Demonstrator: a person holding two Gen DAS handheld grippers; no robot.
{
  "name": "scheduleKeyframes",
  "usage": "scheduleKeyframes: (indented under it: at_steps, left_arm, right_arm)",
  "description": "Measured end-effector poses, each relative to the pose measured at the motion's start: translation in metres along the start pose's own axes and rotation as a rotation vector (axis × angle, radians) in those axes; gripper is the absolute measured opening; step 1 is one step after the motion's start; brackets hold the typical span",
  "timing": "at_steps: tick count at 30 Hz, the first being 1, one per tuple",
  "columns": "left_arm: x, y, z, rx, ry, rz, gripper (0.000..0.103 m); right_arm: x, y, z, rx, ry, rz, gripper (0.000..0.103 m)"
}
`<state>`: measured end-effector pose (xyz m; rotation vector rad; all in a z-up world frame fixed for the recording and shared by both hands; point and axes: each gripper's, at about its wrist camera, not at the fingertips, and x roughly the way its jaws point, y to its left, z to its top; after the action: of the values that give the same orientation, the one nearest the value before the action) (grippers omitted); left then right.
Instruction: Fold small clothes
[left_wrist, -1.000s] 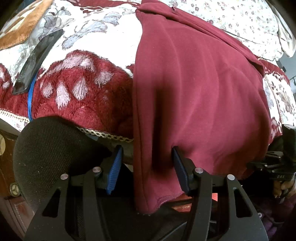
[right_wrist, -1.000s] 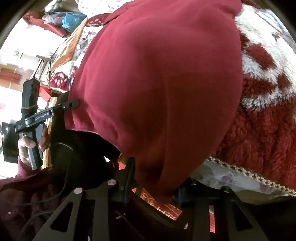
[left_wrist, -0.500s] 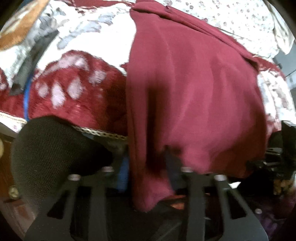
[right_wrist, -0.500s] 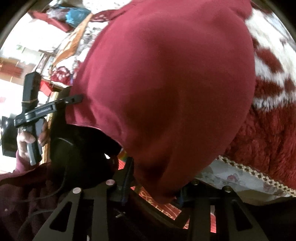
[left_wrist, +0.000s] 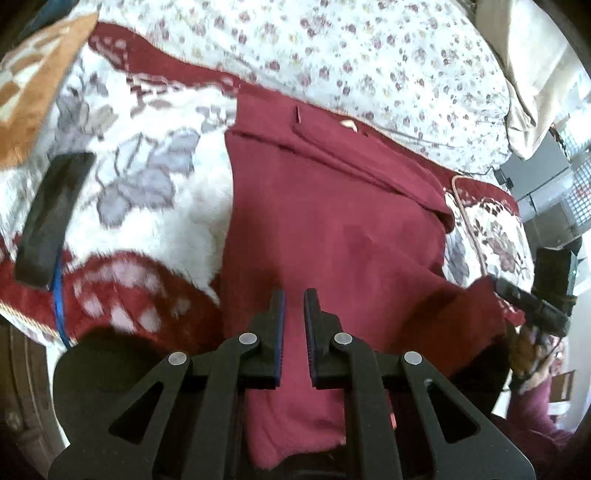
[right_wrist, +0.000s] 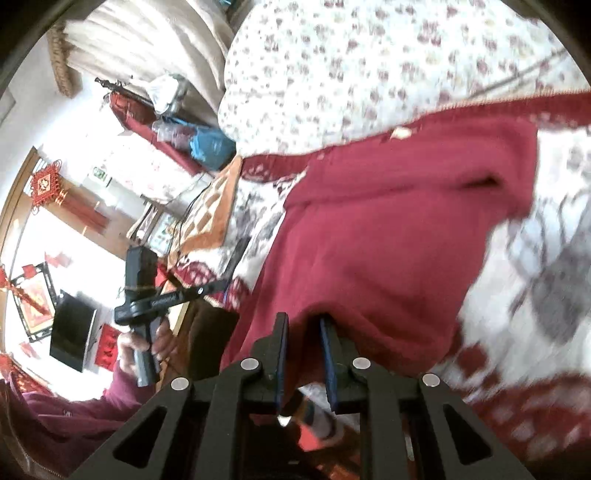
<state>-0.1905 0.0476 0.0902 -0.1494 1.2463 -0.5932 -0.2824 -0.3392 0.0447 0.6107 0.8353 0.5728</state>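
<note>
A dark red garment (left_wrist: 332, 229) lies lengthwise on the bed, its near end hanging over the bed's front edge. My left gripper (left_wrist: 294, 295) is shut on the garment's near hem, cloth pinched between the blue pads. In the right wrist view the same garment (right_wrist: 388, 240) fills the middle. My right gripper (right_wrist: 303, 321) is shut on its near edge. The left gripper (right_wrist: 207, 290) shows at the left there, held in a hand. The right gripper shows at the far right of the left wrist view (left_wrist: 498, 286).
The bed has a red and white plush floral blanket (left_wrist: 147, 192) and a small-flowered quilt (left_wrist: 369, 55) behind. A flat black object (left_wrist: 51, 218) with a blue strap lies on the blanket at left. A black chair back (left_wrist: 96, 365) stands by the bed's front edge.
Both grippers have closed on the garment's hanging near edge and lifted it up and forward over the bed. More of the bed and quilt behind now shows.
</note>
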Motion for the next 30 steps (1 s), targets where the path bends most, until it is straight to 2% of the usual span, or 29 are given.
scheduleKeyframes:
  at_steps: [2, 3, 4, 5, 6, 7, 9, 12, 13, 14, 15, 16, 17, 21, 25, 28, 30]
  left_arm:
    - [0.006, 0.009, -0.007, -0.048, 0.049, -0.002, 0.011]
    - [0.009, 0.015, -0.010, -0.071, 0.081, 0.008, 0.017]
    - [0.014, 0.023, -0.016, -0.099, 0.109, 0.027, 0.029]
    - [0.015, 0.027, -0.021, -0.112, 0.117, 0.039, 0.037]
    - [0.016, 0.030, -0.027, -0.127, 0.126, 0.052, 0.052]
    - [0.018, 0.033, -0.033, -0.142, 0.135, 0.062, 0.060]
    - [0.020, 0.035, -0.042, -0.154, 0.158, 0.068, 0.062]
    - [0.027, 0.031, -0.054, -0.119, 0.189, 0.106, 0.062]
    - [0.030, 0.027, -0.056, -0.091, 0.188, 0.136, 0.062]
    - [0.034, 0.023, -0.058, -0.065, 0.190, 0.167, 0.062]
    - [0.037, 0.020, -0.058, -0.047, 0.193, 0.188, 0.062]
    - [0.042, 0.016, -0.059, -0.020, 0.198, 0.212, 0.063]
    - [0.045, 0.013, -0.059, -0.001, 0.204, 0.222, 0.063]
    - [0.052, 0.006, -0.058, -0.001, 0.210, 0.193, 0.063]
    - [0.068, 0.006, -0.061, 0.039, 0.253, 0.266, 0.063]
    - [0.072, 0.011, -0.065, 0.002, 0.257, 0.244, 0.063]
    - [0.076, 0.008, -0.068, 0.025, 0.264, 0.253, 0.071]
  right_arm:
    - [-0.003, -0.001, 0.006, -0.003, -0.020, -0.004, 0.017]
    - [-0.003, -0.003, 0.006, 0.000, -0.025, -0.008, 0.017]
    - [-0.004, -0.007, 0.007, 0.004, -0.026, -0.010, 0.017]
    - [-0.002, -0.012, 0.006, 0.018, -0.024, -0.011, 0.017]
    - [0.000, -0.016, 0.006, 0.028, -0.018, -0.013, 0.017]
    - [0.000, -0.019, 0.007, 0.036, -0.013, -0.019, 0.017]
    - [0.005, -0.025, 0.004, 0.052, 0.019, -0.033, 0.017]
    - [0.014, -0.026, -0.004, 0.058, 0.117, -0.044, 0.018]
    - [0.016, -0.023, -0.008, 0.035, 0.146, -0.098, 0.025]
    - [0.016, -0.022, -0.011, 0.019, 0.163, -0.145, 0.049]
    - [0.015, -0.022, -0.015, 0.012, 0.183, -0.209, 0.059]
    - [0.015, -0.025, -0.016, 0.016, 0.195, -0.236, 0.067]
    - [0.015, -0.028, -0.022, 0.032, 0.233, -0.262, 0.067]
    - [0.024, -0.037, -0.044, 0.073, 0.351, -0.252, 0.067]
    - [0.047, -0.050, -0.074, 0.116, 0.481, -0.293, 0.066]
    - [0.066, -0.062, -0.084, 0.121, 0.525, -0.351, 0.066]
    - [0.072, -0.066, -0.086, 0.154, 0.518, -0.319, 0.066]
